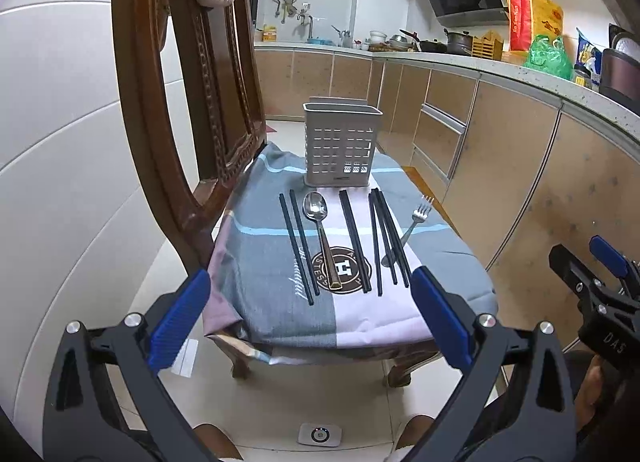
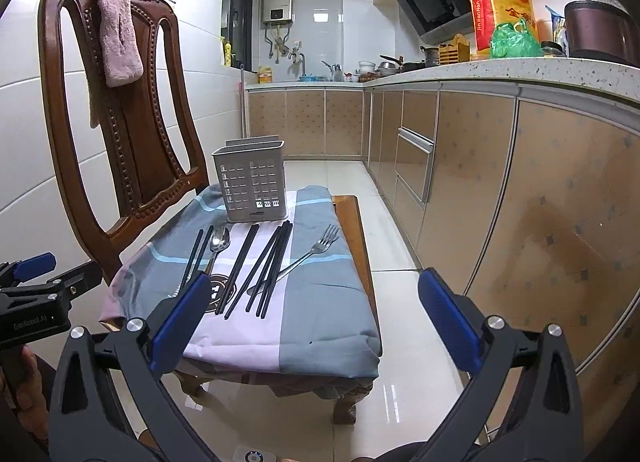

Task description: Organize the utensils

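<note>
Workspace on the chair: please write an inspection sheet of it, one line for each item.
Surface: chair seat covered by a plaid cloth.
Job's things: grey utensil holder upright at the far end; before it lie black chopsticks, a spoon and a fork, the fork partly under chopsticks.
Clutter: pink towel hanging on the chair back.
Grippers: left gripper and right gripper both open, holding nothing, short of the seat.
Cables: nothing seen.
Surroundings: kitchen counter with bags and pots; tiled floor.
</note>
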A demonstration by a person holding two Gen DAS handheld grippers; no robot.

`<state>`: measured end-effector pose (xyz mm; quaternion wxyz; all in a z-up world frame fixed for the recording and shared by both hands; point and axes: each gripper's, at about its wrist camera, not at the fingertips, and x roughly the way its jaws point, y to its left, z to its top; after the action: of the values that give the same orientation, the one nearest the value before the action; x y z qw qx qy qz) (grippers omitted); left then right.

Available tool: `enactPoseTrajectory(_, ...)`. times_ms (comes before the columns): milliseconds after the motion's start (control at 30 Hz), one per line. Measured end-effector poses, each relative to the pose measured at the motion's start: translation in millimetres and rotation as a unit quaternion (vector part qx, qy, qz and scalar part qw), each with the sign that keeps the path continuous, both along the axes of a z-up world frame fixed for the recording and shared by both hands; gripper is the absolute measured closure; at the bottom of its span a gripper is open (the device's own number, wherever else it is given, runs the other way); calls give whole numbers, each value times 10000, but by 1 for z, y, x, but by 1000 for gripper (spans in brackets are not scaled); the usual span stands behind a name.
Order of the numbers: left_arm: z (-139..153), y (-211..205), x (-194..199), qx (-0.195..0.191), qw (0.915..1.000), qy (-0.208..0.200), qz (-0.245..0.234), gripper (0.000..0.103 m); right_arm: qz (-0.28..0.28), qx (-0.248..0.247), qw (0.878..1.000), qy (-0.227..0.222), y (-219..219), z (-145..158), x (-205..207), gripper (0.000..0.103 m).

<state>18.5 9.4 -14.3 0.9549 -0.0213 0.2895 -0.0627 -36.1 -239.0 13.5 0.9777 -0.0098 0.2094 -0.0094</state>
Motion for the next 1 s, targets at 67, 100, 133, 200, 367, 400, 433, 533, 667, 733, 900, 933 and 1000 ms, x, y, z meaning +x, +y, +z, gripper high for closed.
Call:
enactPoseTrajectory(67,-1,0,0,14,10000,1,-7,4,10,-11,10000,-1,0,-1,0,3)
enactPoseTrajectory(100,-1,0,0,15,10000,4,-14,4,3,-27,10000,-11,0,-1,-1,3)
enactPoseTrajectory(133,-1,0,0,19,10000,-3,-12,4,14,-32,10000,-15,0,-1,-1,3)
enactPoseTrajectory(200,-1,1,-1,11,10000,-1,-21,4,15,-42,10000,-25,0,-1,-2,3)
enactPoseTrajectory(367,-2,1,0,25,10000,28,-46,4,-11,-26,10000,-36,-1,0,-2,3)
enactPoseTrajectory(400,-3,1,0,28,10000,25,-47,4,-14,-24,10000,-35,-1,0,-2,3)
enactPoseTrajectory(433,-3,2,0,31,10000,22,-46,4,-18,-23,10000,-32,-1,0,-2,3)
enactPoseTrajectory(533,-3,2,-1,25,10000,29,-36,4,-21,-37,10000,-34,-2,0,-2,3)
enactPoseTrajectory(667,-3,1,-1,32,10000,36,-38,4,-15,-29,10000,-38,-3,-1,-2,3)
enactPoseTrajectory(733,-4,2,-1,47,10000,41,-34,4,-11,-14,10000,-39,-4,-1,-2,3)
enactPoseTrajectory(900,-4,3,-1,51,10000,52,-36,4,5,1,10000,-51,-4,-1,-3,3)
enactPoseTrajectory(933,-4,2,-1,55,10000,54,-39,4,11,-4,10000,-52,-4,-1,-3,3)
enactPoseTrajectory(1000,-4,3,-1,48,10000,55,-43,4,7,-17,10000,-57,-4,-1,-3,3)
